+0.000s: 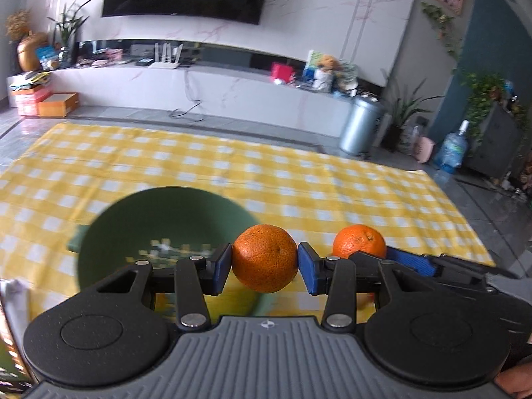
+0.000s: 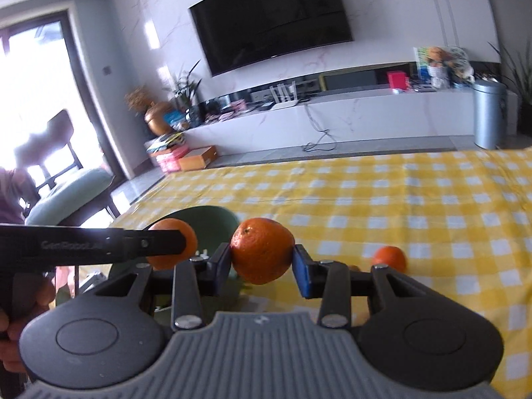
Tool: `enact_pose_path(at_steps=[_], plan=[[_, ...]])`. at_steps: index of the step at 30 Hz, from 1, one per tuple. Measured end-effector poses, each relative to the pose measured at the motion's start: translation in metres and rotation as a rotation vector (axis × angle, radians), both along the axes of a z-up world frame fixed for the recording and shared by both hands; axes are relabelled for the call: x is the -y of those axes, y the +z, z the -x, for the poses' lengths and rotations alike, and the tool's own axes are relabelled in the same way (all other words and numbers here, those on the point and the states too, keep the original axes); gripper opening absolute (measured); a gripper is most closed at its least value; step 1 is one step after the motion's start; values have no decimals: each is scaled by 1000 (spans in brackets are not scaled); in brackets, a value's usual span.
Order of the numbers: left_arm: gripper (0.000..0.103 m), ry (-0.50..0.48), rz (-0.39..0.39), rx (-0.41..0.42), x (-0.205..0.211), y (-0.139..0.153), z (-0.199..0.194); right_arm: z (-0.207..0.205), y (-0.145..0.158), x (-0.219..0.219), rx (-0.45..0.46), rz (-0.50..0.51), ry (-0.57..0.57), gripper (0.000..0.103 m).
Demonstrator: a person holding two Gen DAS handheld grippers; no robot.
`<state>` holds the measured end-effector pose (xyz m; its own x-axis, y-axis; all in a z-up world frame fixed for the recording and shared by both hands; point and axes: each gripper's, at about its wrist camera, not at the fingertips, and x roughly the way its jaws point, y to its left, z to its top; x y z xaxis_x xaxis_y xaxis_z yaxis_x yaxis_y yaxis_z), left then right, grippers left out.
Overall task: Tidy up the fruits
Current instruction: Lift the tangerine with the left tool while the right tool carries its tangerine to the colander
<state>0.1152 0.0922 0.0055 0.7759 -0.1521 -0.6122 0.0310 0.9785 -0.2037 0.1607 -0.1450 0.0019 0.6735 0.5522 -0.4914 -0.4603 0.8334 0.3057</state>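
1. Both grippers are loaded. The left gripper (image 1: 265,264) has its blue pads clamped on an orange (image 1: 265,258), pinched on its two sides, and the right gripper (image 2: 262,261) is clamped the same way on a second orange (image 2: 262,250).
2. The step in hand looks like the carry: each fruit hangs clear of the yellow checked desk (image 1: 299,179), on its way to the green bowl (image 1: 159,219).
3. From the left gripper the bowl lies just below and to the left of the held orange, and no fruit is visible in it. From the right gripper the bowl (image 2: 212,219) sits beyond and left of the pads, partly hidden by the left gripper's finger.
4. A third orange (image 2: 389,258) rests on the desk, just right of the right gripper, still to be collected.
5. Next, each gripper needs to come over the bowl's opening, lower until the fruit is close to the bottom, then part its pads. The two grippers are close together, so going one at a time seems safer.
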Motion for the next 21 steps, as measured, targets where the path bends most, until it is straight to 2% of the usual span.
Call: enact_pose_path(at_steps=[4,11,21], plan=[[49,72,6,17,-26,-9,-7,-10,6,-39,8,68,72,37],[49,155,19,-33,-55,-28,-27,-33,7,-90,17,200,153,37],[49,203,23,-83,-74,-46,-40,-61,-7,-133,0,354,255,37]])
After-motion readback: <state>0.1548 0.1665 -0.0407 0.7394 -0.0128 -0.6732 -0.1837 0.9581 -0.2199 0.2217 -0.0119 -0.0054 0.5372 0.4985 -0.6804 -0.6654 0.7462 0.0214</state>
